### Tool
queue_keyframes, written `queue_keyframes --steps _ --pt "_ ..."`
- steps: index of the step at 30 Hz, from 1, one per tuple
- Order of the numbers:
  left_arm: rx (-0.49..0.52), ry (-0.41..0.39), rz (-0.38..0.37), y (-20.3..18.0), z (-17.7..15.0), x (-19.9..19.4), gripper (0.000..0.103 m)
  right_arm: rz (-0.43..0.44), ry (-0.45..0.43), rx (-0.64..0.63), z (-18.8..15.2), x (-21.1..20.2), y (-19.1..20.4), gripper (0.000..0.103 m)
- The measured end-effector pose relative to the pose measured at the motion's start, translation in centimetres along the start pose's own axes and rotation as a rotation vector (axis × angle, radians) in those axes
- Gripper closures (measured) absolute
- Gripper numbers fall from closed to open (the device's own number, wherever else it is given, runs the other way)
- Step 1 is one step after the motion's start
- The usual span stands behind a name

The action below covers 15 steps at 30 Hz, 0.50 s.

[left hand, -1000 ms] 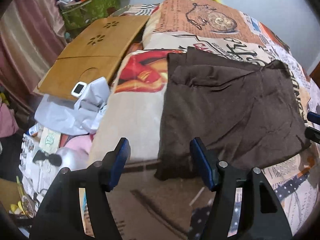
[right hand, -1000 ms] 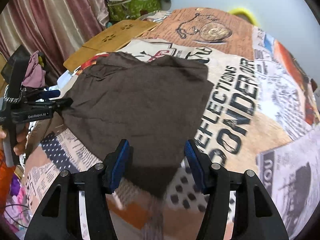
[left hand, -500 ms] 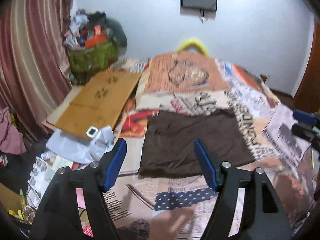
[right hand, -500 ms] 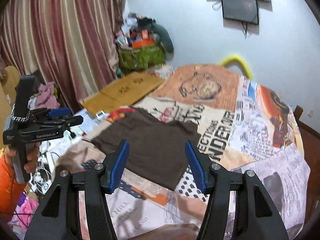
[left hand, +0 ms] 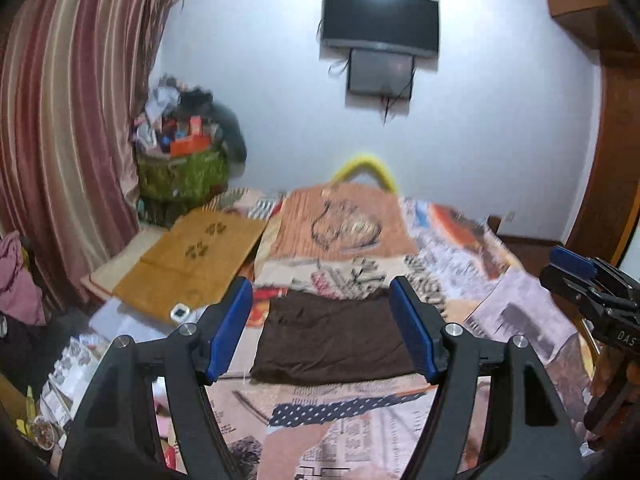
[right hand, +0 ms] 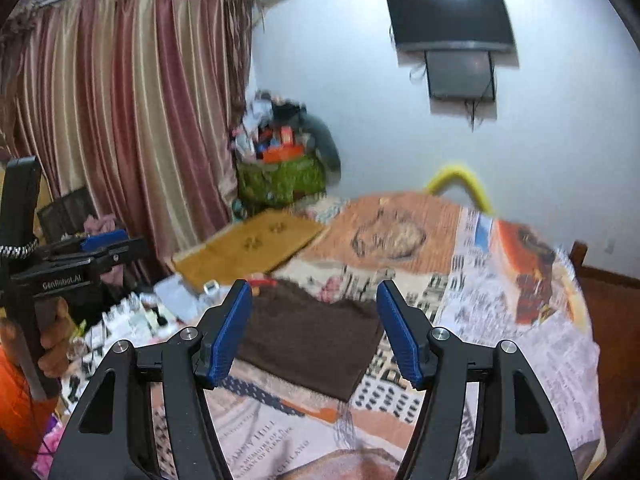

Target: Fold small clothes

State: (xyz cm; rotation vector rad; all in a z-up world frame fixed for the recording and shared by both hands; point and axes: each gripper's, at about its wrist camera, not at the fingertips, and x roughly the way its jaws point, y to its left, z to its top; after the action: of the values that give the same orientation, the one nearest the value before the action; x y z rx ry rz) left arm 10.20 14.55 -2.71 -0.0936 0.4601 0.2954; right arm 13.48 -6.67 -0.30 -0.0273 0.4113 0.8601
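Note:
A dark brown garment lies flat as a folded rectangle on the printed bedspread; it also shows in the right wrist view. My left gripper is open and empty, held well back from the garment and above the bed. My right gripper is open and empty, also held back and high. The right gripper shows at the right edge of the left wrist view. The left gripper shows at the left of the right wrist view.
A wooden lap table lies left of the bed. Grey cloth and small clutter sit at the bed's left side. A striped curtain, a full green bag and a wall TV stand behind.
Both grippers have pulled back and risen away from the garment, which now looks small and far. Both stay open and empty. The garment lies flat where it was.

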Motion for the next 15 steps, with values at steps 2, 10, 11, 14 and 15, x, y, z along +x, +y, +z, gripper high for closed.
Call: queue_keyframes --steps 2,10,11,14,15 --pt "0.022 -0.059 0.005 -1.0 0.3 -2.1 0.033 0.000 -0.063 -0.007 0.7 -1.7 0.6 0.042" --pt "0.062 -0.209 -0.016 -3.9 1.0 -8.5 0.032 -0.002 -0.229 -0.027 1.9 -6.6 2.8 0.042" --pt "0.064 -0.224 -0.018 -4.1 1.0 -9.2 0.030 0.001 -0.243 -0.030 1.9 -6.8 2.9 0.042" --pt "0.061 -0.258 -0.024 -4.6 0.9 -10.7 0.021 -0.004 -0.284 -0.032 1.8 -7.9 3.7 0.040" --pt "0.058 -0.264 -0.030 -4.6 0.9 -11.1 0.018 0.000 -0.294 -0.027 1.7 -8.2 3.8 0.037"
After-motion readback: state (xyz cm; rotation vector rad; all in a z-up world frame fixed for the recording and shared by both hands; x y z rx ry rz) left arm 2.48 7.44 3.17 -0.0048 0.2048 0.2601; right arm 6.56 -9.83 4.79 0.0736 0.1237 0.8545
